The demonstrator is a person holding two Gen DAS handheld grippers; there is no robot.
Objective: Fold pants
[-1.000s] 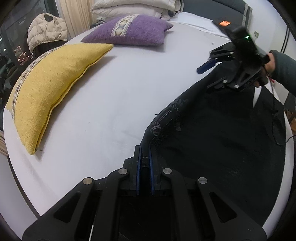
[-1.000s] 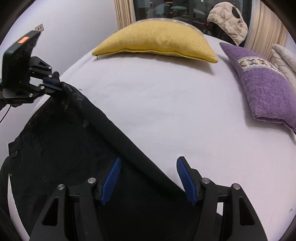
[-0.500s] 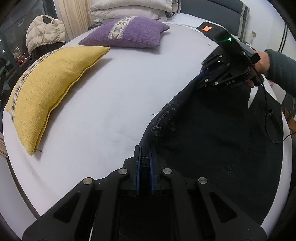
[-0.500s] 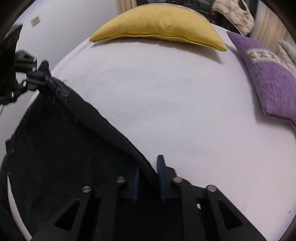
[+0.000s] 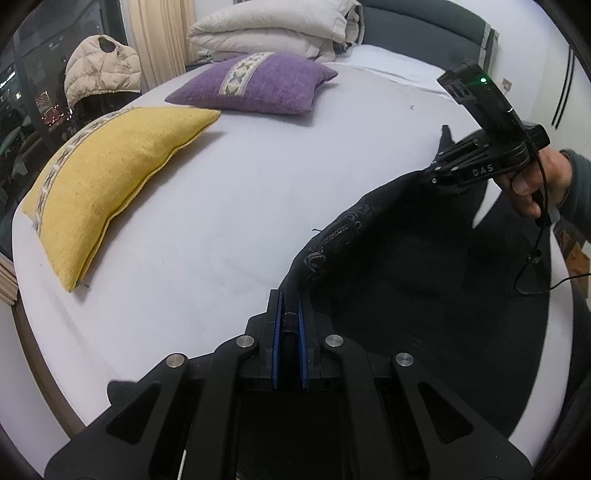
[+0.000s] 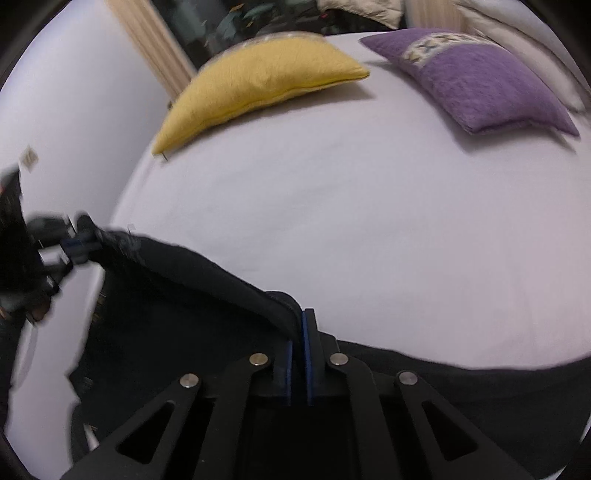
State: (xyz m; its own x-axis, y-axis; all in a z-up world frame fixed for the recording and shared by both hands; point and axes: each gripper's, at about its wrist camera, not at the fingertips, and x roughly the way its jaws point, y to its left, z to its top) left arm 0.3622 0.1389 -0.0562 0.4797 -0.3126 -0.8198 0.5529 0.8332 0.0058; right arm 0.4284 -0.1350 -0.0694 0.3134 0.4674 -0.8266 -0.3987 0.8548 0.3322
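Observation:
Black pants (image 5: 424,280) lie on the white bed, their upper edge lifted between both grippers. My left gripper (image 5: 287,314) is shut on the waistband end with the zipper. My right gripper (image 6: 297,332) is shut on the other end of the same edge of the pants (image 6: 177,295), which is raised off the sheet. The right gripper also shows in the left wrist view (image 5: 439,162), held by a hand, with a cloth tip sticking up. The left gripper shows blurred at the left of the right wrist view (image 6: 79,243).
A yellow pillow (image 5: 107,184) and a purple pillow (image 5: 258,83) lie on the far side of the round white bed (image 5: 229,206). Folded white duvets (image 5: 277,26) are behind them. A beige jacket (image 5: 99,70) hangs by the window. A cable (image 5: 535,251) hangs from the right gripper.
My right gripper closed on the pants edge and lifted it. The edge now hangs raised between both grippers. My left gripper stayed shut on the waistband.

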